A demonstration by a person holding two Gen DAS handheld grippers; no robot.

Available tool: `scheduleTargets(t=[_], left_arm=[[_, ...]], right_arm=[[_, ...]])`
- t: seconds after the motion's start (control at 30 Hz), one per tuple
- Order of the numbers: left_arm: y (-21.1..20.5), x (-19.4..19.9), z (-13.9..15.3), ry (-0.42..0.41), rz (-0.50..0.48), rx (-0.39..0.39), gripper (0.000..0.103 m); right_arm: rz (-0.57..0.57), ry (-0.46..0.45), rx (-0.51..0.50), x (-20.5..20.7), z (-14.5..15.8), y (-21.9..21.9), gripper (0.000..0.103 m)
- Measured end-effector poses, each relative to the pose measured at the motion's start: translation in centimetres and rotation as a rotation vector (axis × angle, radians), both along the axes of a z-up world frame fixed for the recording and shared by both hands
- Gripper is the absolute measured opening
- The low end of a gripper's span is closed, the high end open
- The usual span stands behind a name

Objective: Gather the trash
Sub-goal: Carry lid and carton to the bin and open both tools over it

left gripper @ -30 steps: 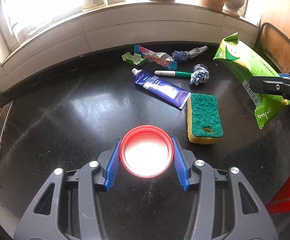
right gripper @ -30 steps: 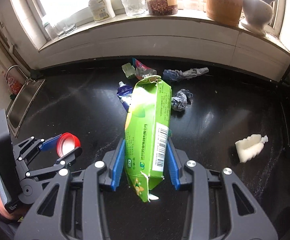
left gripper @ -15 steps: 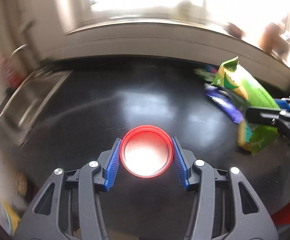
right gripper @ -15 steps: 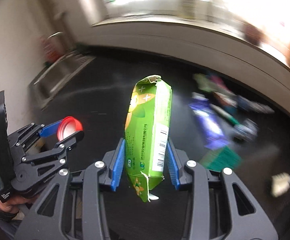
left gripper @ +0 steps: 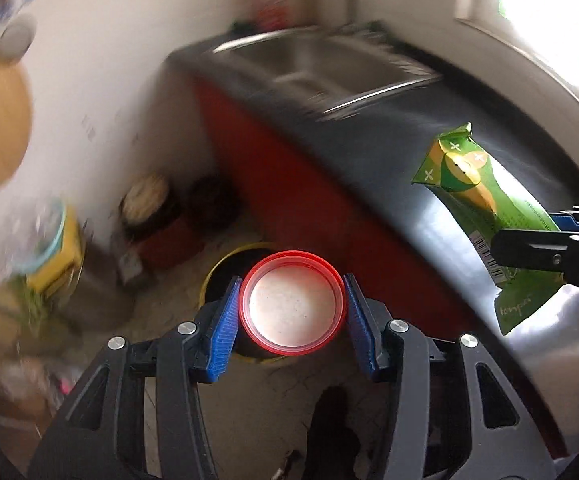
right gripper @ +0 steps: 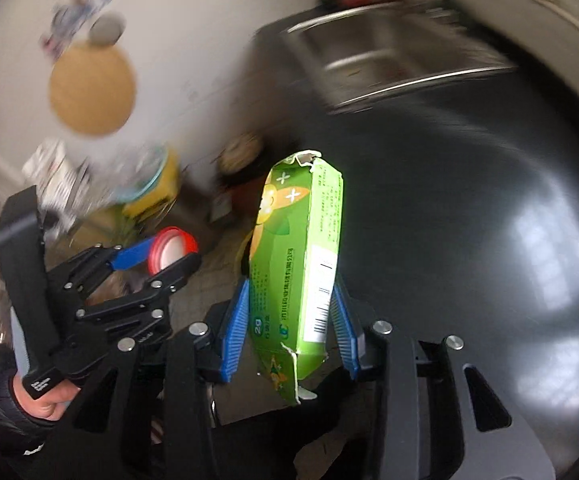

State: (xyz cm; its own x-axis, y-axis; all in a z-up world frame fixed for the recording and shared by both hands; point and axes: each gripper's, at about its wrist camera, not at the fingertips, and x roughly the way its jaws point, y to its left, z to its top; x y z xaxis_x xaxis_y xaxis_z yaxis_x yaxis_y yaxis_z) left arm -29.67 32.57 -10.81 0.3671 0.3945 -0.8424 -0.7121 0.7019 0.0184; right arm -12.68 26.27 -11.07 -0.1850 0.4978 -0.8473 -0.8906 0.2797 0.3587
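My left gripper [left gripper: 291, 312] is shut on a red round lid [left gripper: 291, 308] and holds it over the floor, above a yellow-rimmed bin [left gripper: 225, 264] that it partly hides. The lid also shows in the right wrist view [right gripper: 171, 248], held by the left gripper [right gripper: 157, 256]. My right gripper [right gripper: 292, 320] is shut on a torn green carton [right gripper: 301, 264], held upright near the counter's edge. The carton also shows at the right of the left wrist view [left gripper: 485, 208].
A black countertop [right gripper: 489, 208] with a red front [left gripper: 289, 168] runs to the right, with a steel sink [left gripper: 329, 64] at its far end. Blurred jars and boxes [left gripper: 49, 248] stand on the floor by the white wall.
Both grippers have swung left, away from the trash on the counter, toward the floor and sink end. Each still holds its item.
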Motion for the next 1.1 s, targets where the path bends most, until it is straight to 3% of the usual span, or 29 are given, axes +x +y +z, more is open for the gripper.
scheduleTargets(t=[0.17, 0.33, 0.53, 0.7, 0.77, 0.83, 1.1], left_arm=[[4.9, -4.3, -4.3, -0.045, 0.072, -0.087, 0.049], [8.2, -4.5, -8.5, -0.055, 0.078, -0.16, 0.049], [11.4, -3.1, -12.8, -0.032, 0.067, -0.226, 0.049], [12.4, -2.5, -14.0, -0.033, 0.067, -0.255, 0.049], [12.6, -2.4, -14.3, -0.033, 0.059, -0.261, 0.055], [12.6, -2.4, -14.3, -0.03, 0.058, -0.241, 0.079], [11.9, -2.2, -14.1, -0.007, 0.049, -0.221, 0.082]], right_arm=[[0.099, 0.004, -0.087, -2.7, -4.2, 7.5, 0.04], [0.134, -0.027, -0.161, -3.5, -7.5, 13.5, 0.04], [0.148, -0.032, -0.217, -3.2, -9.7, 16.6, 0.041], [0.163, -0.034, -0.234, -2.9, -10.4, 17.5, 0.045], [0.166, -0.033, -0.235, -3.0, -10.7, 18.0, 0.056], [0.161, -0.035, -0.233, -2.8, -10.8, 18.1, 0.072], [0.156, -0.028, -0.218, -2.4, -10.2, 17.2, 0.072]])
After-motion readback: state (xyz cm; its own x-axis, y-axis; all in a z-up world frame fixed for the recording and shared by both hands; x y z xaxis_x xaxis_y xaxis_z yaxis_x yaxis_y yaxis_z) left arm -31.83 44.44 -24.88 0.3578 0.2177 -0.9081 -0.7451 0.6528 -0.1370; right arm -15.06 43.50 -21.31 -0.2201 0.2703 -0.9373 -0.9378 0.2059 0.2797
